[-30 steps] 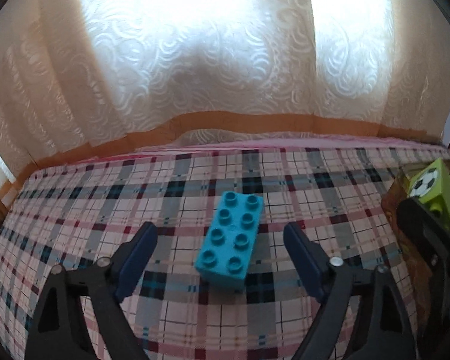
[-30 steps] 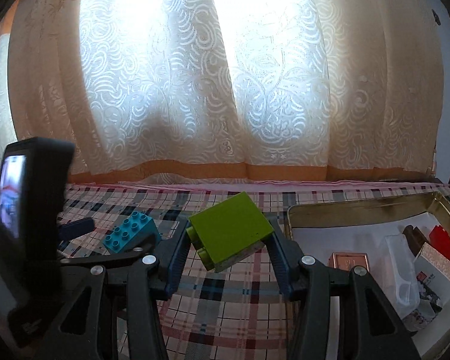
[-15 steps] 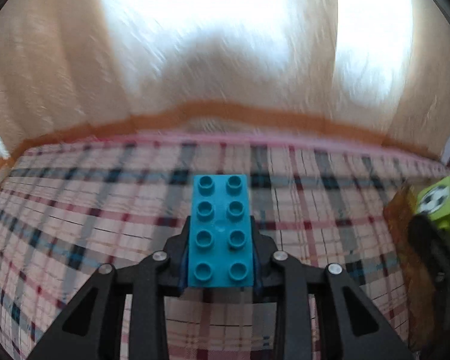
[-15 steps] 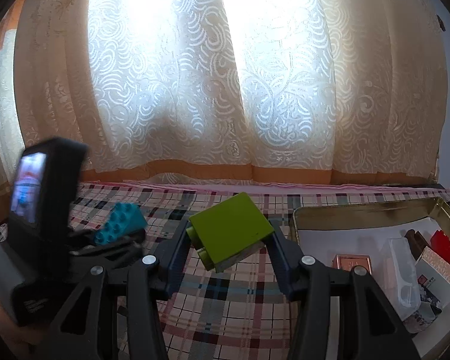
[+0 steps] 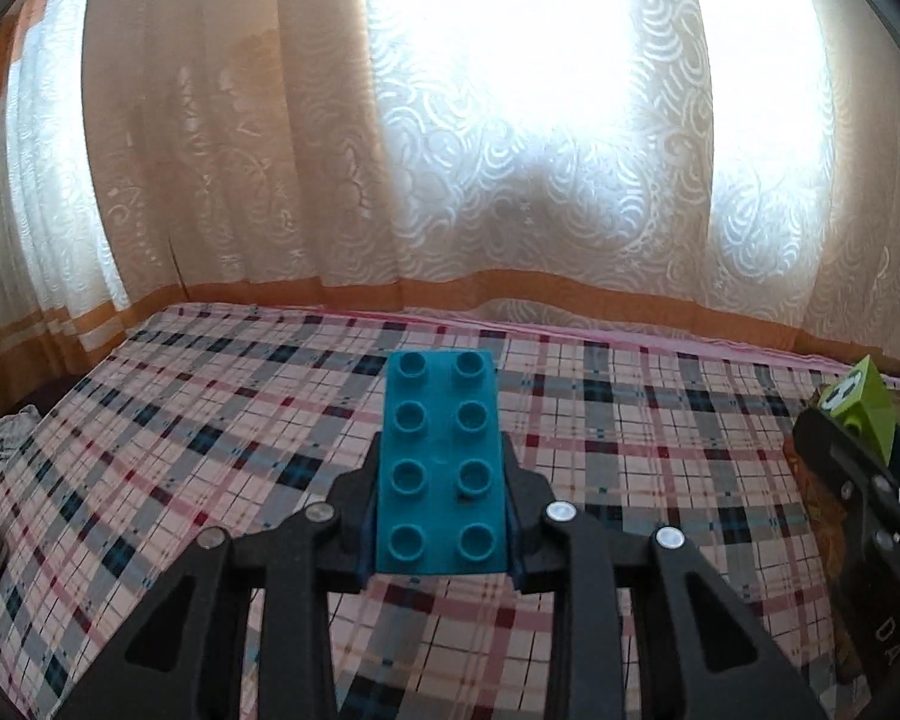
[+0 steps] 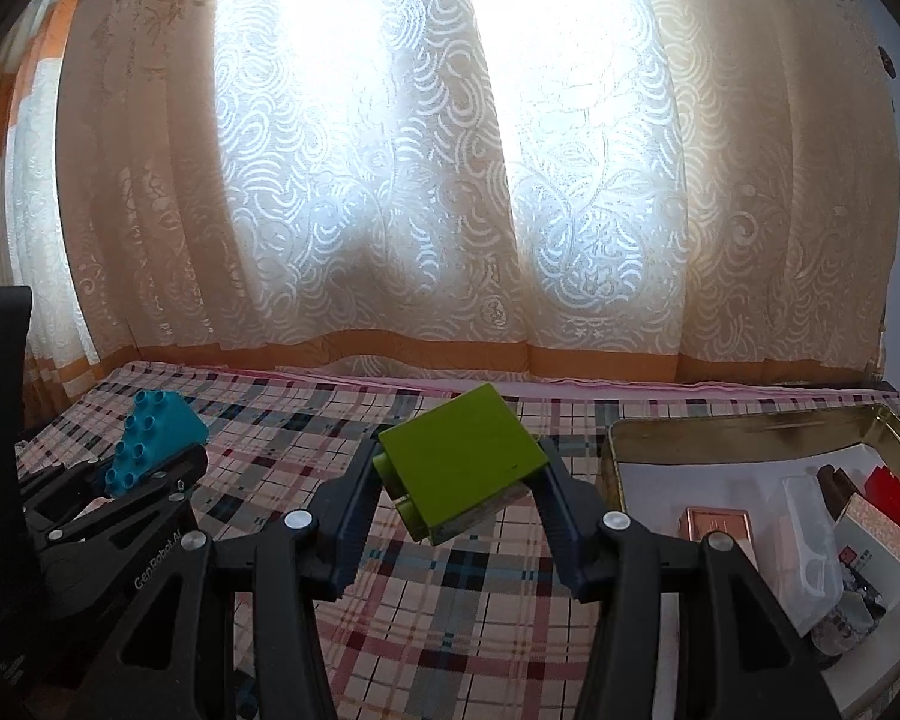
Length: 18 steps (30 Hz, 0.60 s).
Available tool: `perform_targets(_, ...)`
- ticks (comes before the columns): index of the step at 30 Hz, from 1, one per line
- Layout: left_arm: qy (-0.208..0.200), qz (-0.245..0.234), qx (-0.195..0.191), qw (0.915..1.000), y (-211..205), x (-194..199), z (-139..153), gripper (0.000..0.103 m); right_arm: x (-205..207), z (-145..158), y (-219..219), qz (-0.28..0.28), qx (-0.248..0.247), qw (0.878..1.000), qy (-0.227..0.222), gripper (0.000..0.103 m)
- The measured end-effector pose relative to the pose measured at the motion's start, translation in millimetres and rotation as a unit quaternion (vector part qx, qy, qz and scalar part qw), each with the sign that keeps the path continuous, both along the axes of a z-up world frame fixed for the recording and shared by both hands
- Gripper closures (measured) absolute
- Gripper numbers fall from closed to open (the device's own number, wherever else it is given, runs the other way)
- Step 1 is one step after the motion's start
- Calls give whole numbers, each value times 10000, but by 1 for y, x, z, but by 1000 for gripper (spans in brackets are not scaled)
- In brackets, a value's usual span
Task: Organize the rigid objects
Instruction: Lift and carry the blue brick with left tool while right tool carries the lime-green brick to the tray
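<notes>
My left gripper (image 5: 441, 516) is shut on a teal eight-stud brick (image 5: 441, 462) and holds it above the plaid cloth. The same brick (image 6: 153, 441) and left gripper (image 6: 144, 474) show at the left of the right wrist view. My right gripper (image 6: 459, 498) is shut on a lime green block (image 6: 459, 477), tilted, held above the cloth. That block (image 5: 864, 408), with a football print, shows at the right edge of the left wrist view.
A gold metal tin (image 6: 738, 429) stands at the right, holding a copper box (image 6: 717, 528), a clear plastic piece, a red brick (image 6: 888, 489) and a patterned box. The plaid cloth (image 5: 210, 420) covers the surface. Lace curtains hang close behind.
My left gripper closed on the teal brick, turned it straight and lifted it off the cloth. My right gripper kept hold of the green block and barely moved.
</notes>
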<state>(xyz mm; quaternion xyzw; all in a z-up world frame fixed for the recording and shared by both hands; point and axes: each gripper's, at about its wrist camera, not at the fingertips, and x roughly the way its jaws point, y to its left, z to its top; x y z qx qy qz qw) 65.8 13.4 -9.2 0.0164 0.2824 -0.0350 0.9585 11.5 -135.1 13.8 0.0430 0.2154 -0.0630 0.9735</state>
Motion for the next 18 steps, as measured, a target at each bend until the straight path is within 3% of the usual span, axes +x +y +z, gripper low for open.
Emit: perform_targets(18,-88,44,-11,10000,-6,-19,0,72,-29,2,16,49,-307,9995,-114,50)
